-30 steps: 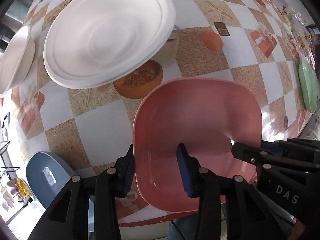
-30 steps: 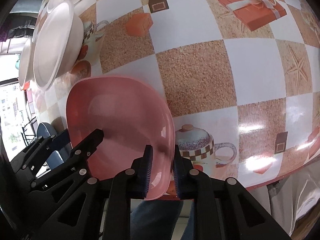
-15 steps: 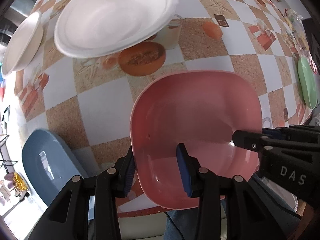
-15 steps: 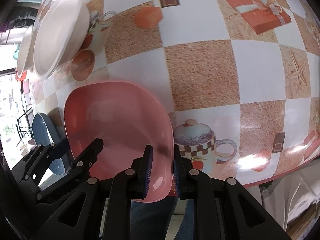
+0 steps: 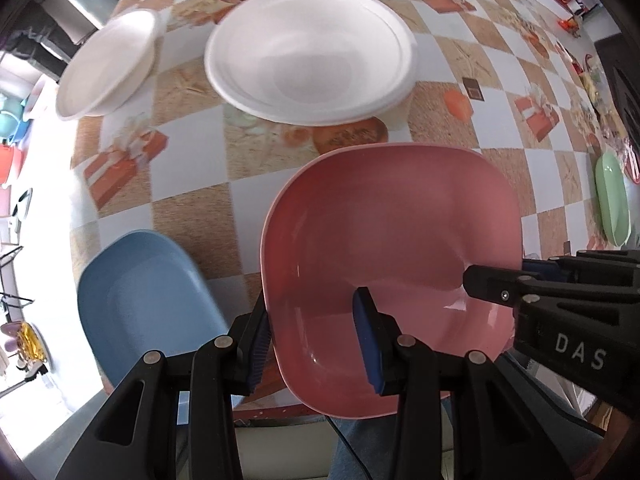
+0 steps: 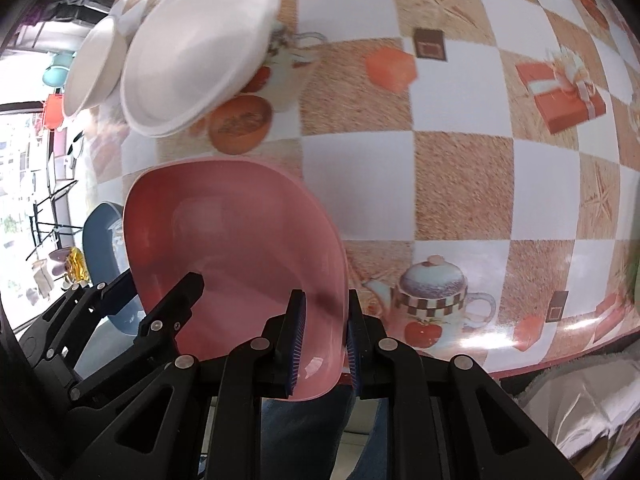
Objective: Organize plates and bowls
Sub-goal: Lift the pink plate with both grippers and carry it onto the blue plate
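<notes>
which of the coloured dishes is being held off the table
The pink dish. The left gripper and right gripper each clamp its rim, while the blue dish and green dish lie on the table, ungripped.

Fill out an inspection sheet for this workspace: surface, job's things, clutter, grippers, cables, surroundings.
Surface: checkered tablecloth printed with teapots, gifts and starfish.
Job's things: pink bowl held over the table's near edge; blue dish to its left; white foam plate and smaller white bowl beyond; green dish far right.
Clutter: small items at the far right edge, too blurred to name.
Grippers: left gripper and right gripper each shut on the pink bowl's rim.
Cables: thin black cable below the bowl.
Surroundings: bright window side, racks at left.
</notes>
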Available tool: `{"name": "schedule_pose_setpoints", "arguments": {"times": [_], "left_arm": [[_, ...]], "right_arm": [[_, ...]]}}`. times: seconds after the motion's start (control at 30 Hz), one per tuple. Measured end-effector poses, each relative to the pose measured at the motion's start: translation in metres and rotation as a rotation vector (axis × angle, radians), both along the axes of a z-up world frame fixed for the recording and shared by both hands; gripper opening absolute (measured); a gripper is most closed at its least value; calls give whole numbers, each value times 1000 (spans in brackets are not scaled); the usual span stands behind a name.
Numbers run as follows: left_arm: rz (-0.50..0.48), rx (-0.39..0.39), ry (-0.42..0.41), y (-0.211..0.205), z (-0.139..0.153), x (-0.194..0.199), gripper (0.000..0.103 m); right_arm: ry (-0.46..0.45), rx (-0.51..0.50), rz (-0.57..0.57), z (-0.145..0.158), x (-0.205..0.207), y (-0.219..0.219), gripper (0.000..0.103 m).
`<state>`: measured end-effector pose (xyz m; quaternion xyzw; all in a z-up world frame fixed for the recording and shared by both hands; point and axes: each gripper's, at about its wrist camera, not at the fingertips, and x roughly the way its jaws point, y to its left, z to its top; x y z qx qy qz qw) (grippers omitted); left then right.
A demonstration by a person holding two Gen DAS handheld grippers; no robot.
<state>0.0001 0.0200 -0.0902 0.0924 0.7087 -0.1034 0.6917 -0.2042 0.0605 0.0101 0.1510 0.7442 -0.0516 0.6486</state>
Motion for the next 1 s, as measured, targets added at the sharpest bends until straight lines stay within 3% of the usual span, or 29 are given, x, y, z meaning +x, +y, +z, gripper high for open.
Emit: {"name": "schedule_pose_setpoints", "arguments": {"times": [0.27, 0.5, 0.73, 0.8, 1.0], "left_arm": [[74, -12, -19, 20, 50, -26, 43], [144, -25, -48, 41, 76, -19, 43], [229, -14, -94, 82, 78, -21, 43], [253, 6, -105, 96, 66, -18, 43], [316, 49, -98, 123, 79, -25, 43]], "right_arm": [[-22, -4, 67, 12, 19, 40, 22], [-41, -10, 149, 12, 43, 79, 22], [-46, 11, 241, 8, 60, 126, 22], [-46, 17, 268, 6, 64, 139, 22], [-39, 29, 338, -1, 73, 173, 22]]}}
